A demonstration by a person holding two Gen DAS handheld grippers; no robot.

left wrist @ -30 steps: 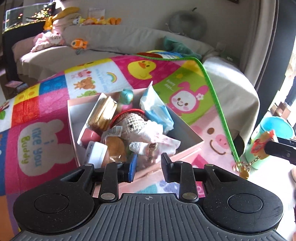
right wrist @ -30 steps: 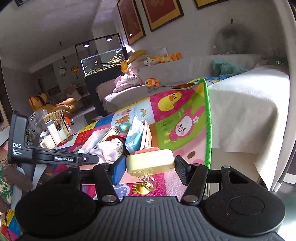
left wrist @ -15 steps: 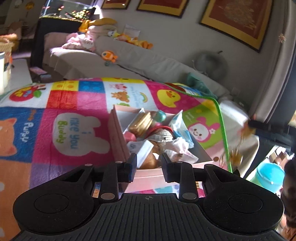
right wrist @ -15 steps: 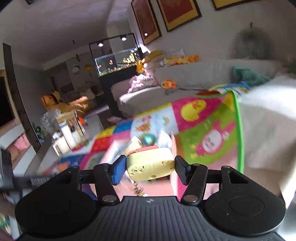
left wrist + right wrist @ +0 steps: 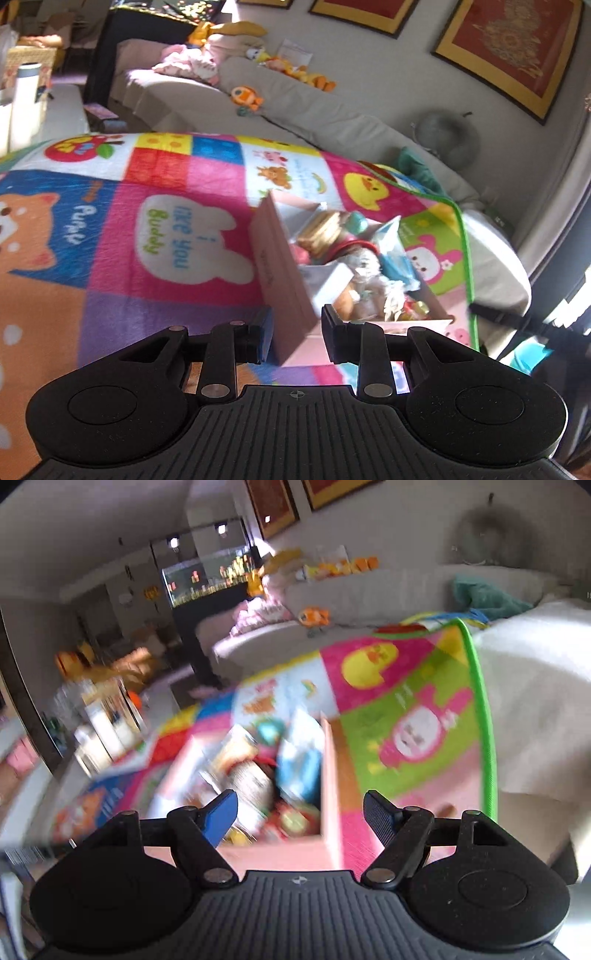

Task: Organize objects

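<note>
A bright patchwork blanket (image 5: 155, 236) covers the carrying surface. A pink box (image 5: 280, 280) full of small things sits directly on it, beside the blanket's green-trimmed edge.

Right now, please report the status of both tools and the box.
Left tool astride pink box wall. Right tool opening, empty, above box. Box full, nothing blocking.

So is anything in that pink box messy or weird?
Yes. The pink box on the colourful mat is heaped full, with things jumbled on top of each other, not lined up. The blue packet sticks up above its rim. Nothing looks spilled outside it.
</note>
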